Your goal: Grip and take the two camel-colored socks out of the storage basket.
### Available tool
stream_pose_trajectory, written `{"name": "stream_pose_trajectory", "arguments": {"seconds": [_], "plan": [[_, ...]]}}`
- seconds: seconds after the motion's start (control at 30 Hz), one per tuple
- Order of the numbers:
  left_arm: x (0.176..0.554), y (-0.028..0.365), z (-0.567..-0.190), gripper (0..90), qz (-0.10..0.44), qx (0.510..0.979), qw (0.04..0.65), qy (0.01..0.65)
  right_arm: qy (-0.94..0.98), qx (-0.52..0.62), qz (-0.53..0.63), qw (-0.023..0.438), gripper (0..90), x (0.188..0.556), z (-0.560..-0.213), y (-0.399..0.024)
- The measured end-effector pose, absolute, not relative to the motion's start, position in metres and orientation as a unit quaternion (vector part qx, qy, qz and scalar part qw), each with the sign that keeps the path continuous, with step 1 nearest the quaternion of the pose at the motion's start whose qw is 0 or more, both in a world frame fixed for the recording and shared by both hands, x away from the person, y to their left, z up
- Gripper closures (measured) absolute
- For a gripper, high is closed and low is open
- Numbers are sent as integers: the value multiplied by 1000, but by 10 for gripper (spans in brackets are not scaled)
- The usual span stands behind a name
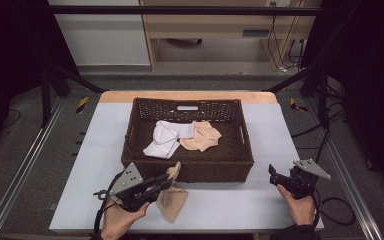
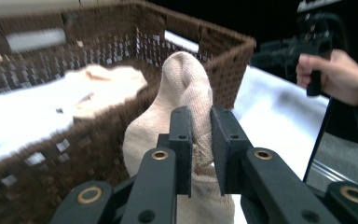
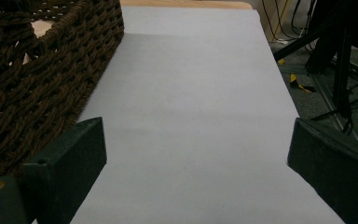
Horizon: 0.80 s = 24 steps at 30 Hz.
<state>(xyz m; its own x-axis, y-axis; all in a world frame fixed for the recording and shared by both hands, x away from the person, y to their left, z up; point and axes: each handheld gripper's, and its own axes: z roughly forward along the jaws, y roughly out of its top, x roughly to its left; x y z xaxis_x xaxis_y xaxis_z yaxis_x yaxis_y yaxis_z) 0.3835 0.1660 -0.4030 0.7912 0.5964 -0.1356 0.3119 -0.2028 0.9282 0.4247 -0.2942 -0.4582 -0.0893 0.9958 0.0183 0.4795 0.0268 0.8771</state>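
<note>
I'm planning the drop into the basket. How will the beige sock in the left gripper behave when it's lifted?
Probably floppy: the beige sock sags onto the table below the left gripper. Likely light, since the pinch holds just a fold. It may catch on the woven basket wall it touches.

This looks like a lab recording booth: a grey-topped table (image 1: 260,200) stands inside a black metal frame (image 1: 180,10) hung with dark curtains (image 1: 10,45), with loose cables (image 1: 280,45) and yellow-black tape marks (image 1: 82,104) on the grey floor (image 1: 45,165).
</note>
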Motion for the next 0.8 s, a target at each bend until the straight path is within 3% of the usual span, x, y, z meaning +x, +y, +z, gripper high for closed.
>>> {"name": "stream_pose_trajectory", "arguments": {"seconds": [0.47, 0.57, 0.63, 0.8], "plan": [[395, 142, -459, 749, 79, 816, 484, 307, 641, 581, 374, 335, 49, 426, -460, -293], [396, 142, -460, 691, 81, 817, 481, 306, 644, 579, 372, 335, 49, 427, -461, -292], [396, 144, -460, 581, 87, 815, 482, 309, 646, 580, 370, 332, 49, 427, -461, -292], [395, 156, -457, 480, 105, 805, 489, 319, 646, 579, 371, 332, 49, 427, -461, -292]]}}
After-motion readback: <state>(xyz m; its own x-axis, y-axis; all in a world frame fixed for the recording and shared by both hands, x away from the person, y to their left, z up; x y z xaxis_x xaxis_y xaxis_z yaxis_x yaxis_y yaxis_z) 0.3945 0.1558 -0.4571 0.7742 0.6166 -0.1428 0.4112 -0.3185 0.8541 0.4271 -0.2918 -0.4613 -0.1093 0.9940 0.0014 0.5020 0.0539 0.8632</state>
